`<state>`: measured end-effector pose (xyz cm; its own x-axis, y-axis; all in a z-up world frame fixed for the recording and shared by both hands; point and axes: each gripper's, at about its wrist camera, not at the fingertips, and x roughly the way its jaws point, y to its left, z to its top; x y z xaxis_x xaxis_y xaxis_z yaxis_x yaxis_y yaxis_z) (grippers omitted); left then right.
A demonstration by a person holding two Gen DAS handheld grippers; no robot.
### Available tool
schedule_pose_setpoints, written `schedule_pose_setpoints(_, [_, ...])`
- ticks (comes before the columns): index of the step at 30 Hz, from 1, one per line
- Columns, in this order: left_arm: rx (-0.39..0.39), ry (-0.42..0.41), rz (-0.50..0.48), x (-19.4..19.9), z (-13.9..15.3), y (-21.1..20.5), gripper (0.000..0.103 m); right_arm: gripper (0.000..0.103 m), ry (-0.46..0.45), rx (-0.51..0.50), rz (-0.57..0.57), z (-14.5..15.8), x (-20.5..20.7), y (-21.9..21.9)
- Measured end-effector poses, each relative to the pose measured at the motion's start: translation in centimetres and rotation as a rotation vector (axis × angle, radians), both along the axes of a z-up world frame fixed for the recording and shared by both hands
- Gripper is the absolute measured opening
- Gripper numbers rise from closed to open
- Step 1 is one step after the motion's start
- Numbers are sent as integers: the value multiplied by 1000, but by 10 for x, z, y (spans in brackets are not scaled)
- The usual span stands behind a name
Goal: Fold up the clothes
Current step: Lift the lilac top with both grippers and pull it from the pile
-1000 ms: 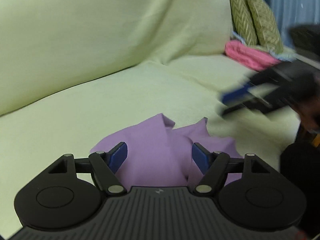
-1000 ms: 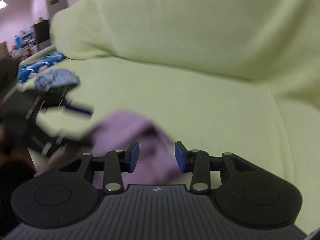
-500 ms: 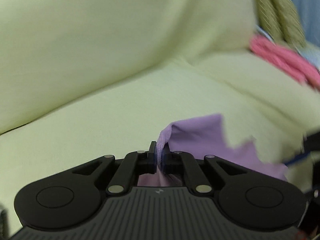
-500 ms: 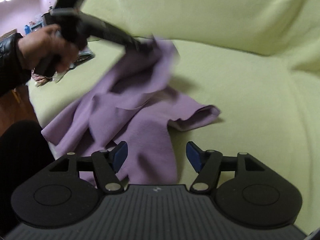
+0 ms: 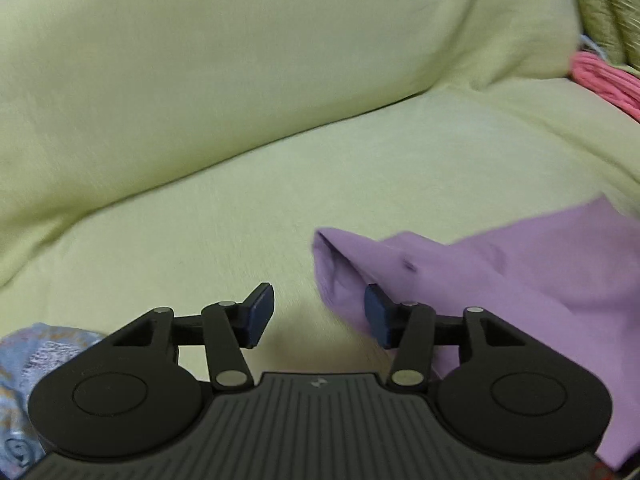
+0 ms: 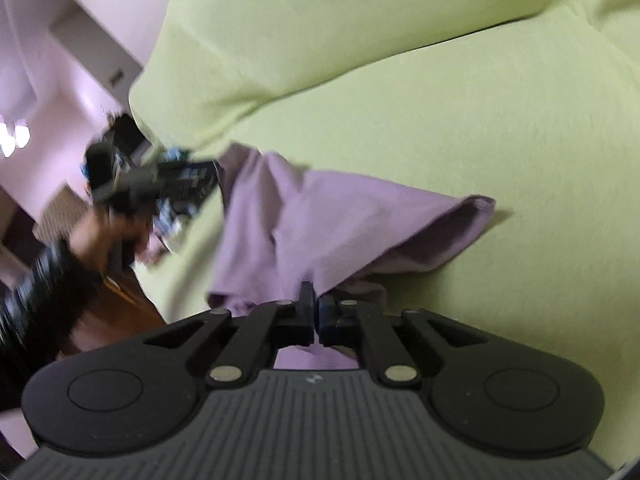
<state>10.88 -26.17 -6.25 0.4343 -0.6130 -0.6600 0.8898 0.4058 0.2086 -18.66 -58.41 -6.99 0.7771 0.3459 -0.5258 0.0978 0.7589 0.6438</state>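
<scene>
Our right gripper point(image 6: 314, 316) pinches the purple garment point(image 6: 320, 216); our blurred left gripper point(image 5: 318, 314) is opening, nothing between its jaws; we read no labels.

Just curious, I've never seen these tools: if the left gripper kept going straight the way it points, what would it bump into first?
Probably the bare green sofa seat. The left gripper has opening jaws with nothing between them; the purple garment lies just to its right, though depth is hard to judge.
</scene>
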Motion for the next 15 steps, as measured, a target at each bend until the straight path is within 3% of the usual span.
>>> schedule_pose_setpoints(4, [-11, -37, -195, -59, 3, 27, 72, 3, -49, 53, -55, 6, 7, 1])
schedule_pose_setpoints(8, [44, -137, -384, -120, -16, 40, 72, 3, -76, 49, -93, 9, 11, 3])
schedule_pose_setpoints(12, [143, -267, -503, -155, -46, 27, 70, 3, -62, 46, -108, 7, 12, 5])
schedule_pose_setpoints(13, [179, -284, -516, -158, -56, 14, 60, 3, -58, 46, -115, 6, 11, 5])
schedule_pose_setpoints(15, [239, -300, -529, -159, -67, -3, 24, 3, -52, 44, -129, 6, 10, 5])
